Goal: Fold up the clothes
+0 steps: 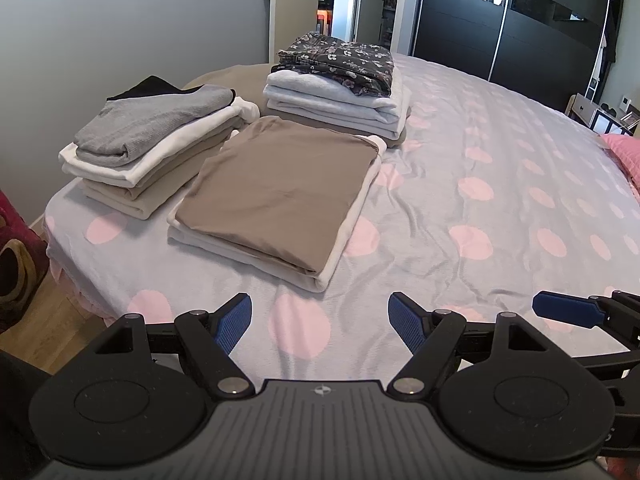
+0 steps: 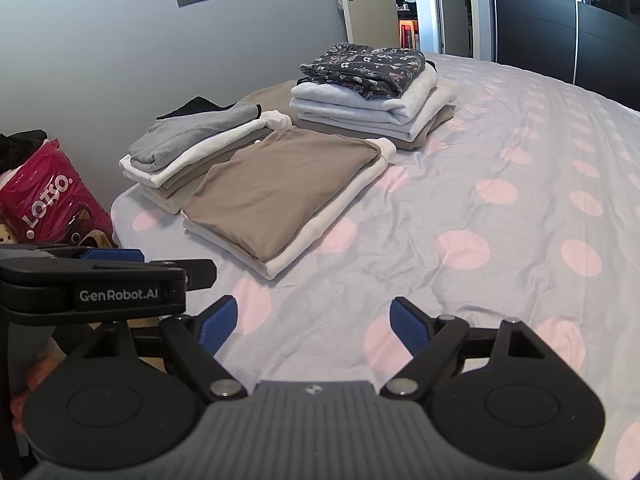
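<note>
Three stacks of folded clothes lie on the bed's grey sheet with pink dots (image 1: 480,208). Nearest is a folded taupe garment (image 1: 280,184) (image 2: 280,184) on a white one. Left of it a grey ribbed top (image 1: 148,124) (image 2: 192,136) tops a white and beige pile. Behind, a dark floral garment (image 1: 340,60) (image 2: 368,66) lies on pale folded pieces. My left gripper (image 1: 320,322) hovers open over the sheet in front of the taupe stack, nothing between its blue pads. My right gripper (image 2: 314,326) is open and empty too, just right of the left one.
The bed's left edge drops to a wooden floor (image 1: 60,320). A red Lotso bag (image 2: 48,196) stands by the bed corner against the grey wall. A dark sliding wardrobe (image 1: 500,20) and an open doorway (image 1: 332,4) lie beyond the bed. A pink pillow (image 1: 624,152) sits at far right.
</note>
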A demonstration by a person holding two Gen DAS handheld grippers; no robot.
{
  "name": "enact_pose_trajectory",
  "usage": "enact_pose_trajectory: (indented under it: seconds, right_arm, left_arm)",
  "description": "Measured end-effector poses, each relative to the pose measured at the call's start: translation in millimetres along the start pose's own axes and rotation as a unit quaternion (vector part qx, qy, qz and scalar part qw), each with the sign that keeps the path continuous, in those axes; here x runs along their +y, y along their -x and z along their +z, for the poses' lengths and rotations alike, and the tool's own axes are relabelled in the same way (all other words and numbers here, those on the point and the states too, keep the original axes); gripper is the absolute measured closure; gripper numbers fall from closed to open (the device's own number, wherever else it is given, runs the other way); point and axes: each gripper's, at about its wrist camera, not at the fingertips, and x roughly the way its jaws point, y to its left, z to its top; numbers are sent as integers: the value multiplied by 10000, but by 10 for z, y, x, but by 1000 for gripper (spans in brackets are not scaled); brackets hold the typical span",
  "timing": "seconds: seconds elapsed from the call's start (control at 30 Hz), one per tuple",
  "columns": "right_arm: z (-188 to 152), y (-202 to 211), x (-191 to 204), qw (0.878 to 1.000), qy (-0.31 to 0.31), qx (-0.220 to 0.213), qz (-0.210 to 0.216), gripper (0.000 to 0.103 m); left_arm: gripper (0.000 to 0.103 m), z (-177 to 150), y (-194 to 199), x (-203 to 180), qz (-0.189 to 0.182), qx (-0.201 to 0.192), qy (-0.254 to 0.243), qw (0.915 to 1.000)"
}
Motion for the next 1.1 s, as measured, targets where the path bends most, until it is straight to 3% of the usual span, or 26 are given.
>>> enact_pose_trajectory:
  seconds: [0.4,0.73,1.1]
  right_arm:
    - [-14,-11,24,10000,60,17,-58,13]
    - [-3,-26,33,9998,114,15,-133,3]
    - [-4,-45,38,9997,127,14,-213,1]
  left_arm:
    - [28,-17,16,-45,121,-21,-104,9999]
    - [28,-15,-7,-39,191,25,-96,9998]
    - [28,-8,-20,-39,229,54,-131,9996]
